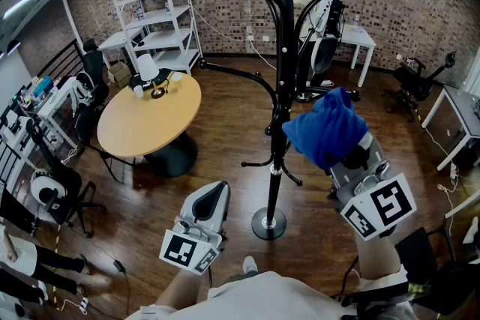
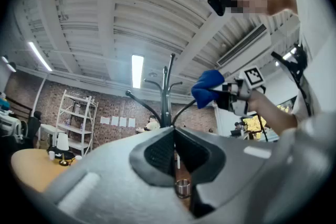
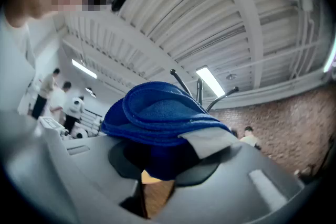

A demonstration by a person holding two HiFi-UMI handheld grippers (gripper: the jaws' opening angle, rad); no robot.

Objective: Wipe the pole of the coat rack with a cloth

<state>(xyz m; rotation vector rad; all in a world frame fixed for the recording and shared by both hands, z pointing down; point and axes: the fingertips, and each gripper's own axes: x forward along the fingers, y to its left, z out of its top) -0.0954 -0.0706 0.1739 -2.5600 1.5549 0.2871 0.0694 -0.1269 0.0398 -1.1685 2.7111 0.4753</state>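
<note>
the right gripper (image 1: pixel 351 155) clenches its fingers on the blue cloth (image 1: pixel 325 127), raised just right of the coat rack pole (image 1: pixel 283 86), seemingly poised to wipe; the left gripper (image 1: pixel 216 191) hangs near, fingers pressed together, empty.

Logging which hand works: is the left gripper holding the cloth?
No, the blue cloth is clamped in the right gripper; the left gripper is shut, empty.

You stand on a dark wooden floor (image 1: pixel 225 124), a brick wall (image 1: pixel 420 4) ahead, a round tabletop (image 1: pixel 142 124) and white shelves (image 1: pixel 161 11) to your left.
</note>
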